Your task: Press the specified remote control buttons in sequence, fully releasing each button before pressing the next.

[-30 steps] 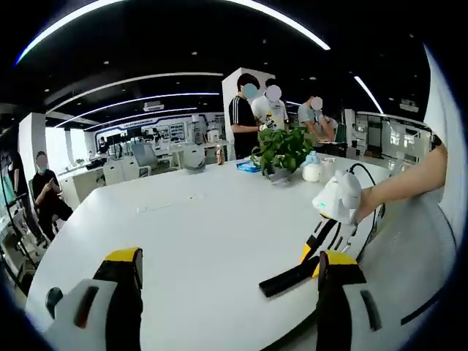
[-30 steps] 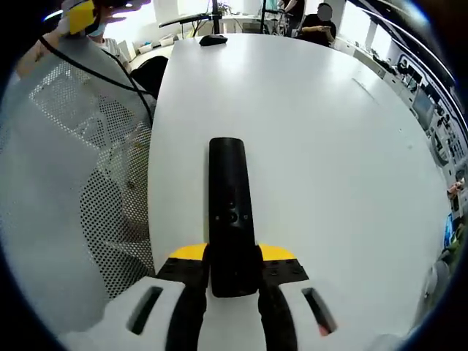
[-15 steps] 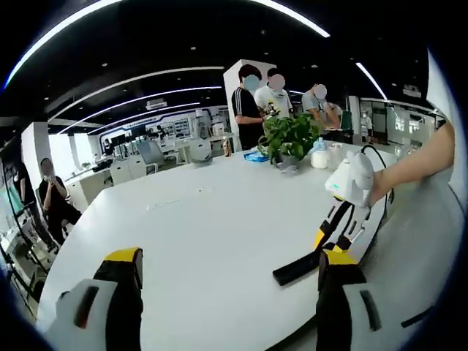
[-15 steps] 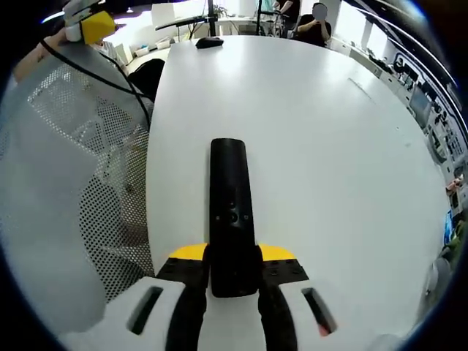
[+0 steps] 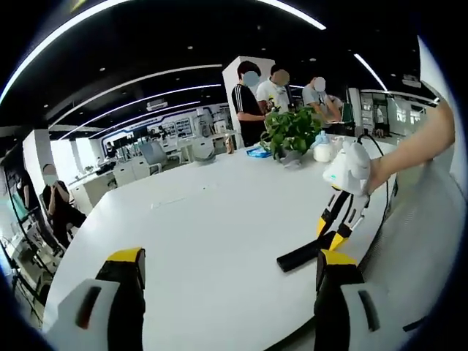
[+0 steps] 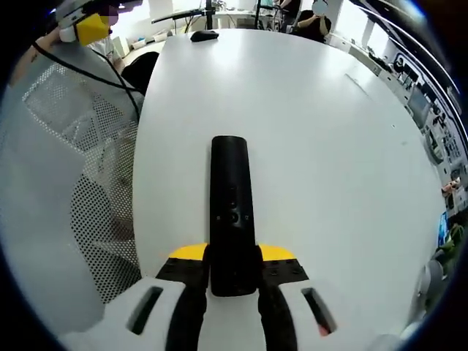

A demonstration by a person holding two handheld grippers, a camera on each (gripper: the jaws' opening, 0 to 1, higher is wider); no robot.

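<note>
Your right tongs (image 6: 232, 281) are pinching the near end of the black remote control (image 6: 232, 212), their yellow-tipped jaws pressed against its two long sides. In the right gripper view the remote is pointing straight away from you, its far end reaching out over the white surface (image 6: 322, 146), close to the surface's edge beside your body. A small cluster of round buttons is showing on the remote's upper face; no lettering or brand mark on it is readable.

In the left gripper view you are seeing those same right tongs (image 5: 335, 228) from the side, your hand (image 5: 380, 172) wrapped around the white housing, with the remote control (image 5: 300, 254) sticking out from them as a dark bar lying low over the surface (image 5: 212, 234) near its edge closest to you.

Your left tongs (image 5: 229, 292) are spread wide, with nothing between the jaws, and they are hanging above the near edge of the surface, apart from the remote.

Toward the far edge of the surface a potted plant (image 5: 291, 133) is standing, with a white bottle (image 5: 320, 151) just beside it. Several people (image 5: 250, 110) are standing behind that edge. A dark computer mouse (image 6: 204, 35) is lying at the far end of the surface in the right gripper view.
</note>
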